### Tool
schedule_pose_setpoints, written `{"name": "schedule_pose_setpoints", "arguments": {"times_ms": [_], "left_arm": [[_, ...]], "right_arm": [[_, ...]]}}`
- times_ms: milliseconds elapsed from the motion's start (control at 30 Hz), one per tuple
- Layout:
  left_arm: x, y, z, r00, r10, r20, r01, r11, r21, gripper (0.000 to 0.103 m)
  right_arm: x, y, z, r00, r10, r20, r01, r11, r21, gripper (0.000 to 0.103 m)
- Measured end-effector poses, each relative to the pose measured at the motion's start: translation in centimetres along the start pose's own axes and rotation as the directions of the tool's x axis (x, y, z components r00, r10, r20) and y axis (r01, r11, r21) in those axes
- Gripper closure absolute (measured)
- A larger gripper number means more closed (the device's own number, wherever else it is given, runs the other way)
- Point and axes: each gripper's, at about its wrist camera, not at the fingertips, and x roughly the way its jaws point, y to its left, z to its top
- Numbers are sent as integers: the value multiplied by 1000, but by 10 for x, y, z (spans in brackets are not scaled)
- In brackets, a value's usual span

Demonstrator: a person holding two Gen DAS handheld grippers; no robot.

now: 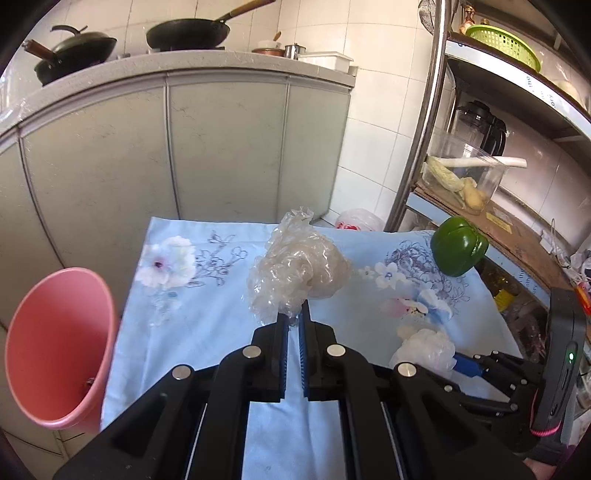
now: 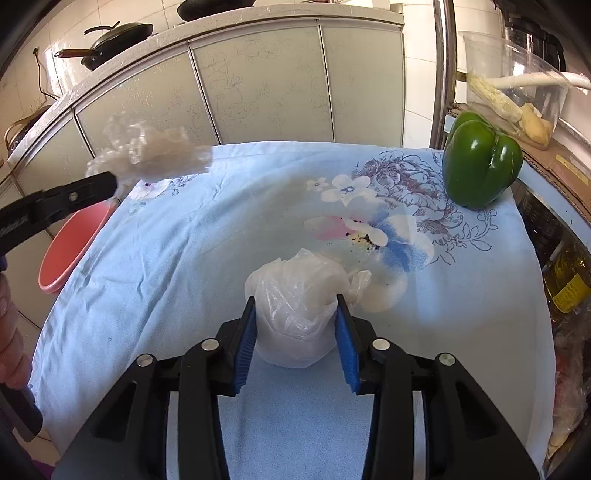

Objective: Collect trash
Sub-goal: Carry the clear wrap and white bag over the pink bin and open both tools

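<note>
No writing is readable. A blue floral cloth [image 2: 184, 295] covers the table in a tiled kitchen with grey cabinets [image 1: 184, 147]. Two plastic wads: the left gripper [image 1: 294, 317] pinches one [image 1: 295, 269] mid-frame above the cloth; the right gripper [image 2: 295, 310] clasps the other [image 2: 295, 306] at lower centre. One pepper [image 2: 480, 162], one pink bin [image 1: 55, 347], two woks [image 1: 188, 33].
</note>
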Motion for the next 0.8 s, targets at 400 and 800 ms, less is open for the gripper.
{"name": "schedule_pose_setpoints", "arguments": {"times_ms": [400, 800], "left_arm": [[-35, 21, -21, 1000, 28, 8, -27, 998, -53, 98], [-62, 51, -36, 995, 86, 44, -80, 991, -109, 98]], "right_arm": [[0, 7, 0, 999, -38, -4, 38, 999, -34, 63], [2, 23, 2, 997, -74, -12, 73, 993, -92, 63]]}}
